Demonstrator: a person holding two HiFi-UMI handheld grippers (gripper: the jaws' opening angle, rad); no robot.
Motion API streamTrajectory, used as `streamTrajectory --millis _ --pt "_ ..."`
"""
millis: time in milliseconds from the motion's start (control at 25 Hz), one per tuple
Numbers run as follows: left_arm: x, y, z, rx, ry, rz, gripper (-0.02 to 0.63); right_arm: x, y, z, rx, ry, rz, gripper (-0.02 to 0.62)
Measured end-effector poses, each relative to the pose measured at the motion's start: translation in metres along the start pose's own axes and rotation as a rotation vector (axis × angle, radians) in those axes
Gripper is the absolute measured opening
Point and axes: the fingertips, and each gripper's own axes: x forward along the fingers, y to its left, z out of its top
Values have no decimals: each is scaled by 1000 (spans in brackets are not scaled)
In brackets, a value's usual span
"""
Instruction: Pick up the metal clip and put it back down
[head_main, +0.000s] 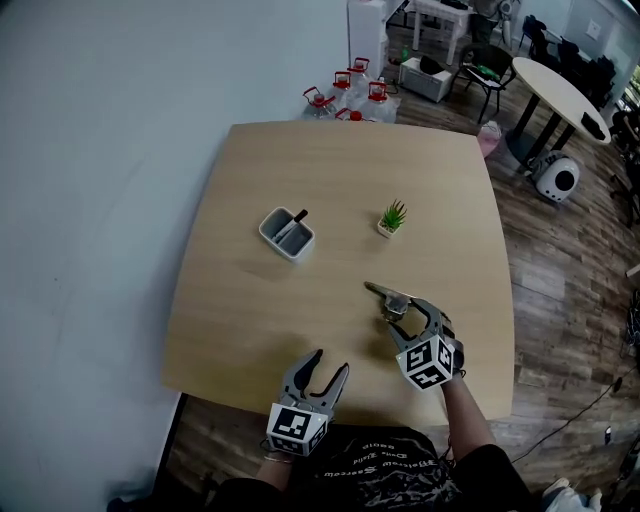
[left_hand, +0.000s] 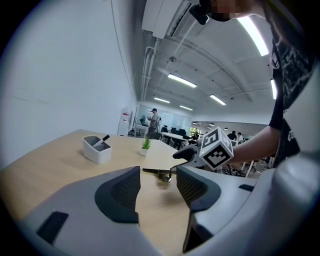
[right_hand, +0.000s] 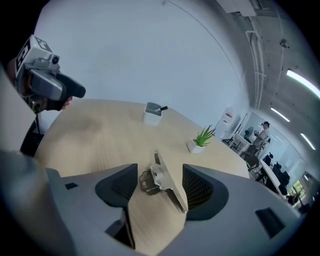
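The right gripper (head_main: 402, 312) stands with jaws wide apart either side of the clip (right_hand: 162, 182), not pressing it, so this looks like the grasp step; next it would need to close squarely on the clip's body and lift. The left gripper (head_main: 328, 368) hangs open and empty at 7 o'clock of it. The clip is shiny silver with a long flat blade, lying on the table (head_main: 250, 320) at 4 o'clock of its centre.

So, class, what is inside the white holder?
A dark stick leans out of the holder. Its lower end is covered by the wall; anything else low inside cannot be seen.
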Motion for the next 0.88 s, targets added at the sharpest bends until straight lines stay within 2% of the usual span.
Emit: streamTrajectory --millis 160,360,480,600,640,880 --pt "-8 4 -1 -20 -4 53 229 25 6 -14 -85 75 57 284" --pt "-21 8 -2 -28 0 113 229 47 7 -24 -182 147 74 266" --pt "-25 10 -5 -30 14 147 229 57 4 -28 -255 179 68 213" --pt "-27 10 -10 -20 30 175 229 58 4 -27 -260 170 66 119" --pt "-27 10 -10 -24 29 179 229 58 4 -27 -261 166 64 107" --pt "-22 4 -7 -34 22 178 229 59 4 -26 -243 159 82 100"
